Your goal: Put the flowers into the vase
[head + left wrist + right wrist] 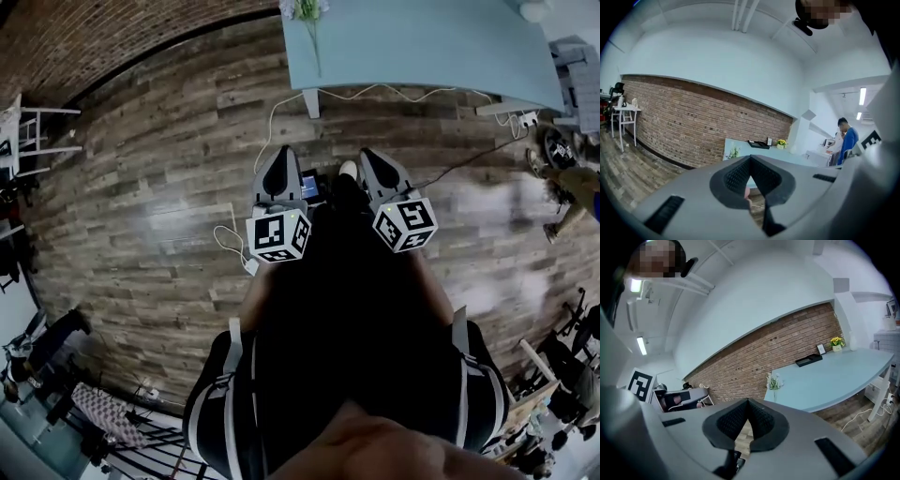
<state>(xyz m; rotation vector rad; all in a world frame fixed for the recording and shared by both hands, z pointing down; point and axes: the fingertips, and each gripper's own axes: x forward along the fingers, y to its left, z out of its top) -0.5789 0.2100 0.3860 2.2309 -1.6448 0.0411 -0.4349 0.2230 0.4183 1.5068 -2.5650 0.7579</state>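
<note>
Plainly held the grey left gripper [281,155] and grey right gripper [371,157] side by side over the brown wood-plank floor [159,187], fingers of each pressed together on nothing. Saw the green-stemmed white flowers [310,21] lying at the pale blue tabletop's [422,47] near left corner, well ahead

Two tools, left tool [280,155] and right tool [370,157], are showing mid-frame. One table [422,47] is carrying one flower bunch [307,11], one black tray [809,360], one yellow-flowered pot [836,343].
</note>
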